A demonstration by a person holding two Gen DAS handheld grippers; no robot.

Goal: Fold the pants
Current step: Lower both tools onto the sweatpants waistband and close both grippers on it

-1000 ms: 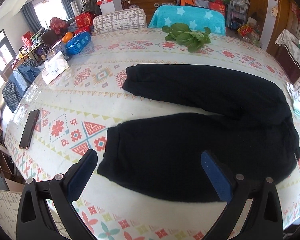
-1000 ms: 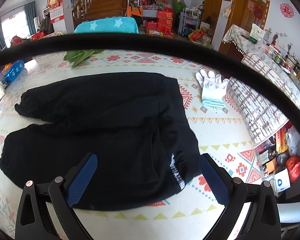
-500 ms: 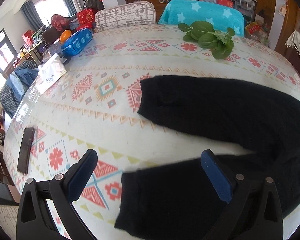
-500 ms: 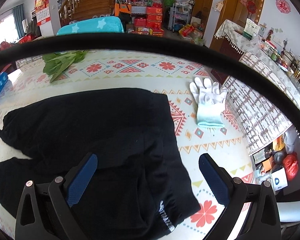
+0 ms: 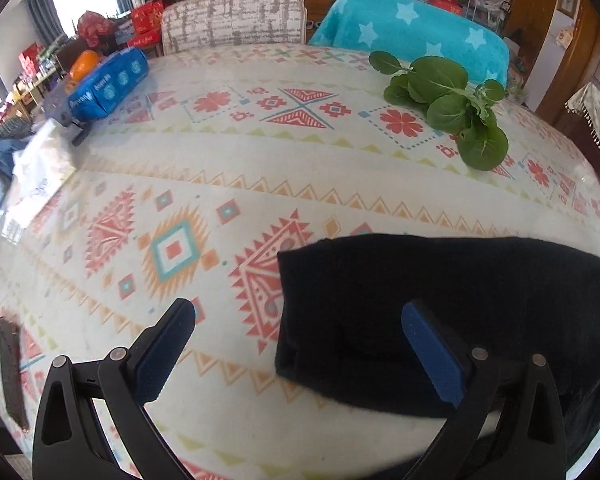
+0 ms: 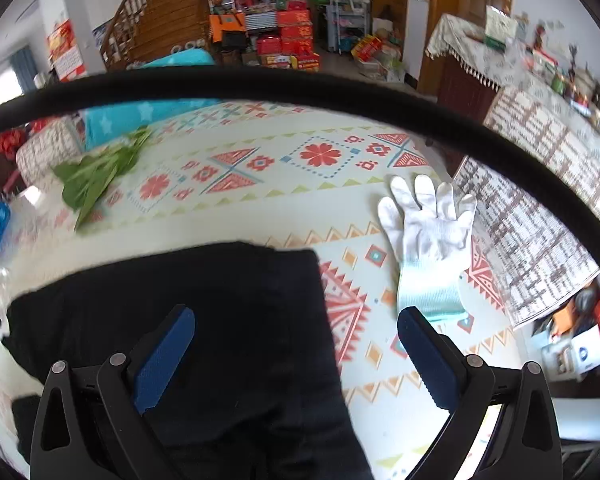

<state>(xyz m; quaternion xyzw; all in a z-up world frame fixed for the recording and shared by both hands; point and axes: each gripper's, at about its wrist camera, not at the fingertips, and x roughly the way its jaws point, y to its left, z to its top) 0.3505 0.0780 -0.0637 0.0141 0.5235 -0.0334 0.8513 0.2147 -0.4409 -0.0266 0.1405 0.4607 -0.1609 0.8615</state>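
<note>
Black pants (image 5: 440, 304) lie flat on the patterned tablecloth (image 5: 228, 168). In the left wrist view the far leg's cuff end sits between my fingers. My left gripper (image 5: 300, 344) is open and empty, just above that cuff. In the right wrist view the pants (image 6: 220, 320) show their waist end, with its right edge running between my fingers. My right gripper (image 6: 296, 348) is open and empty, above the far corner of the waist.
Leafy greens (image 5: 448, 104) lie at the far side of the table. A white glove (image 6: 428, 236) lies right of the pants. A blue packet (image 5: 108, 84) and a dark phone (image 5: 12, 372) sit at the left. Chairs stand behind the table.
Both grippers have moved forward across the pants, from the near leg and near waist edge to the far leg's cuff and far waist corner. Both stayed open.
</note>
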